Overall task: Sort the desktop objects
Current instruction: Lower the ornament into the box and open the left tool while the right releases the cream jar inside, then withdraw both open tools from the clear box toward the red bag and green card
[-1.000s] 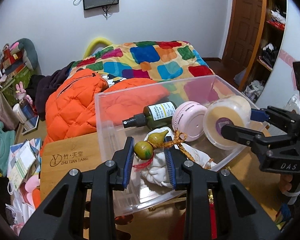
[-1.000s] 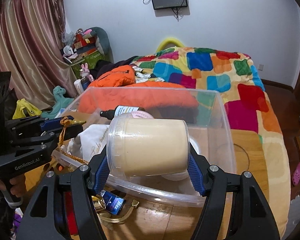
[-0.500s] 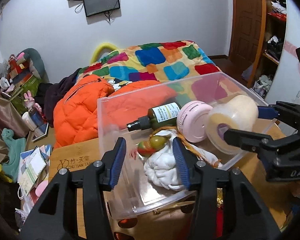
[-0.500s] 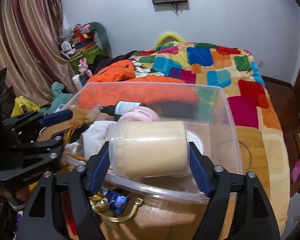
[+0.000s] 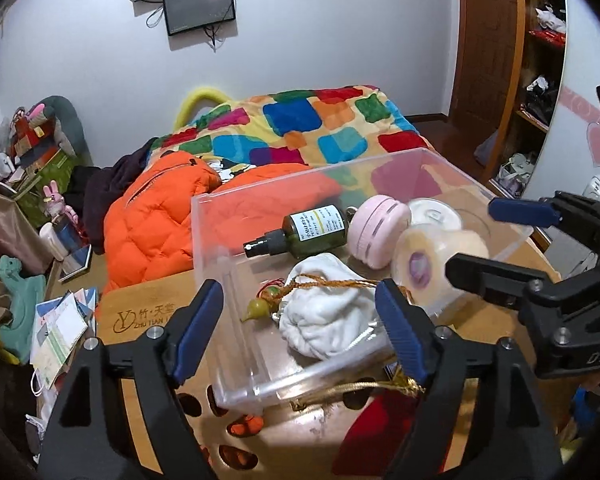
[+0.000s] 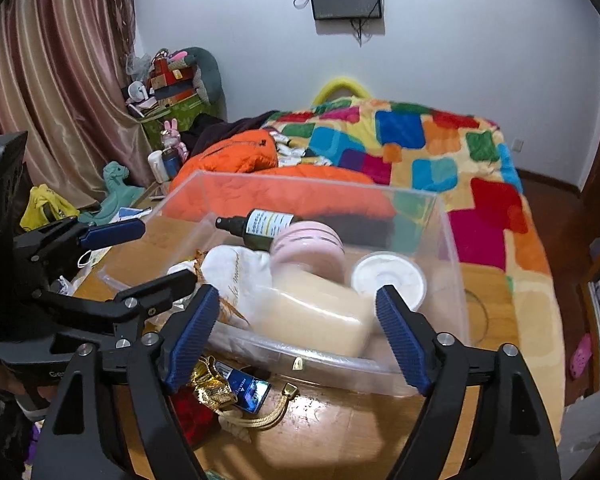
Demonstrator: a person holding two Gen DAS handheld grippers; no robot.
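A clear plastic bin (image 5: 216, 236) (image 6: 448, 240) stands on the wooden desk. In it lie a green spray bottle (image 5: 308, 230) (image 6: 260, 224), a pink round case (image 5: 376, 230) (image 6: 308, 242), a white lidded cup (image 6: 388, 280), a white cloth pouch (image 5: 328, 314) (image 6: 236, 268), a gourd charm on a cord (image 5: 260, 306) and a cream tape roll (image 5: 432, 264) (image 6: 312, 318). My left gripper (image 5: 300, 328) is open and empty in front of the bin. My right gripper (image 6: 296, 334) is open, just behind the tape roll, which lies free.
On the desk in front of the bin lie a gold cord (image 6: 260, 420), gold foil and a blue packet (image 6: 248, 388), and a red item (image 5: 376, 432). Behind are a bed with a colourful quilt (image 5: 312, 128) and an orange jacket (image 5: 156, 208).
My left gripper opened and let the gourd charm drop into the bin. My right gripper opened and released the tape roll into the bin. Both pulled back a little.
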